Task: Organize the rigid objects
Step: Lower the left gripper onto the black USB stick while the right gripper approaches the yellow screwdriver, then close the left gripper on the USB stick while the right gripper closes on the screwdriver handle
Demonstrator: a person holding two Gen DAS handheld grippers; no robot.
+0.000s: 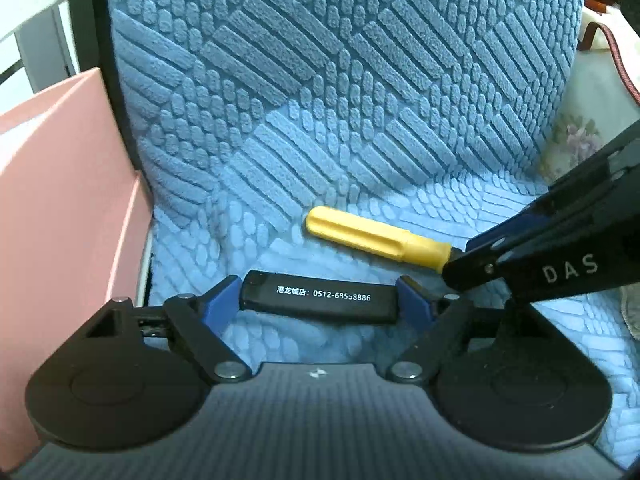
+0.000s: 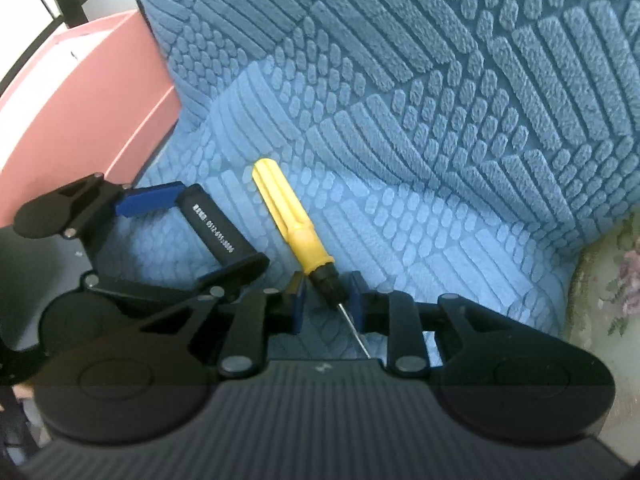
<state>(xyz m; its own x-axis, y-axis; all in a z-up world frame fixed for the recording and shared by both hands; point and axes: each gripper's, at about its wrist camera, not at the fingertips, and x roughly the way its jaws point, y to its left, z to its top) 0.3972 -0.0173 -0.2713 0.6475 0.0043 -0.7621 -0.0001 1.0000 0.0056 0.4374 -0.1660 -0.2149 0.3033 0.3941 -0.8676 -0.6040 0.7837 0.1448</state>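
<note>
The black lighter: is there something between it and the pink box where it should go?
Nothing visible stands in the way. The black lighter sits lengthwise between the left gripper's jaws, and only bare blue cushion lies between it and the pink box to its left. The yellow screwdriver lies on the other side.

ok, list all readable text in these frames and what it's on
"港龙城店: 0512-6" then partly blurred digits, ending "8886": white print on the black lighter, left wrist view.
"DAS": raised letters on the right gripper arm, left wrist view.
The same print on the lighter in the right wrist view: only "0512" is legible, the rest too small.
Screwdriver: no text.
</note>
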